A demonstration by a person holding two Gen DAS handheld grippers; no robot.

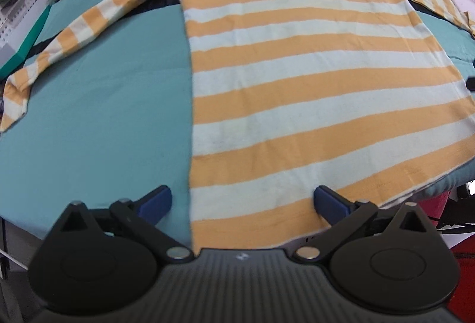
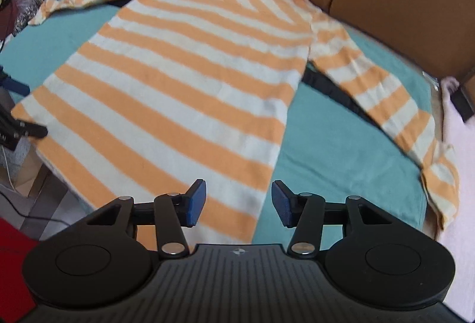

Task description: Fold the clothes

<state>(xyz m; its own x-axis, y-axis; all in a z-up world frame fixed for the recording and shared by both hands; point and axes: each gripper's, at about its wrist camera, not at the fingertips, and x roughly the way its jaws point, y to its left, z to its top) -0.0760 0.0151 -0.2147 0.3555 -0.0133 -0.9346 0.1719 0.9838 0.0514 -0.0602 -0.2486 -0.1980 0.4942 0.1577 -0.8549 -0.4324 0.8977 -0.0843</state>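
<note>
Striped long-sleeve shirt (image 1: 297, 79) flat on teal-covered desk (image 1: 104, 121), sleeves spread, long axis running away from both tools. Left tool (image 1: 242, 202) wide, empty, straddling hem's left corner. Right tool (image 2: 239, 202) part-open, empty, over hem's right corner.

Left gripper (image 1: 242, 202) and right gripper (image 2: 239, 202), jaws apart.

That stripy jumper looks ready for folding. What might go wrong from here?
1. The striped jumper's hem lies at the edge of the teal-covered table, so a tug might drag it off.
2. The right sleeve trails towards the far table edge and may snag or slip off.
3. Both the left tongs and right tongs stand open straddling a side edge; they may pinch the table cover too.
</note>
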